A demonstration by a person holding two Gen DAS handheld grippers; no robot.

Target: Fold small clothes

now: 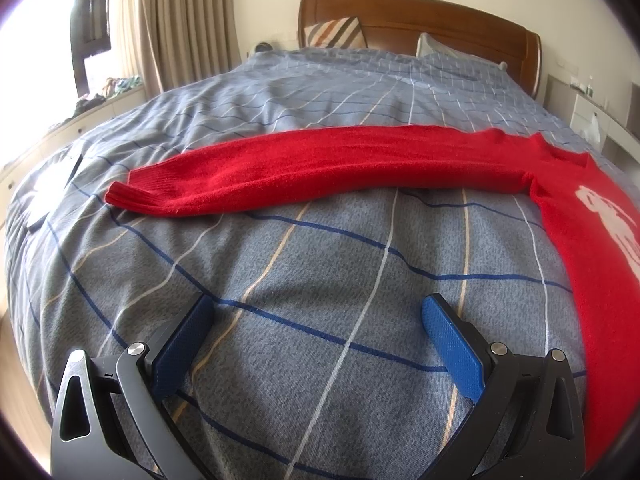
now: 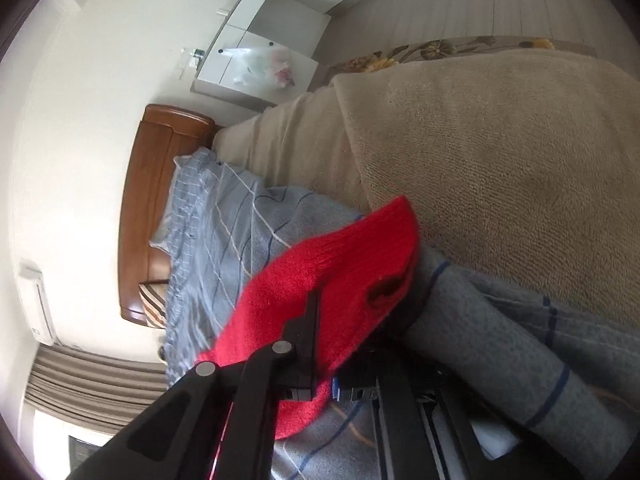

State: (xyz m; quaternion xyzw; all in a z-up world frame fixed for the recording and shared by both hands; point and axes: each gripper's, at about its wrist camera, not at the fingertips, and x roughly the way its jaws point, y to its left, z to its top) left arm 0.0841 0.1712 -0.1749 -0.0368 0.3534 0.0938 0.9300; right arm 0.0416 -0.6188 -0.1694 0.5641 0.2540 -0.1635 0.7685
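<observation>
Here, right gripper (image 2: 320, 312) around sweater (image 2: 320, 264) cuff.

Red sweater (image 1: 320, 164) with white motif; blue-grey checked duvet (image 1: 280, 280); beige blanket (image 2: 500, 152).

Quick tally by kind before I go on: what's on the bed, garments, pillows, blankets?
Red sweater: 1
Pillows: 2, striped pillow and blue checked pillow
Beige blanket: 1
Total: 4

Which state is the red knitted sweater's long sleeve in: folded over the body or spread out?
Spread out. The red knitted sweater's long sleeve lies straight across the blue checked bedcover, away from the body.
</observation>
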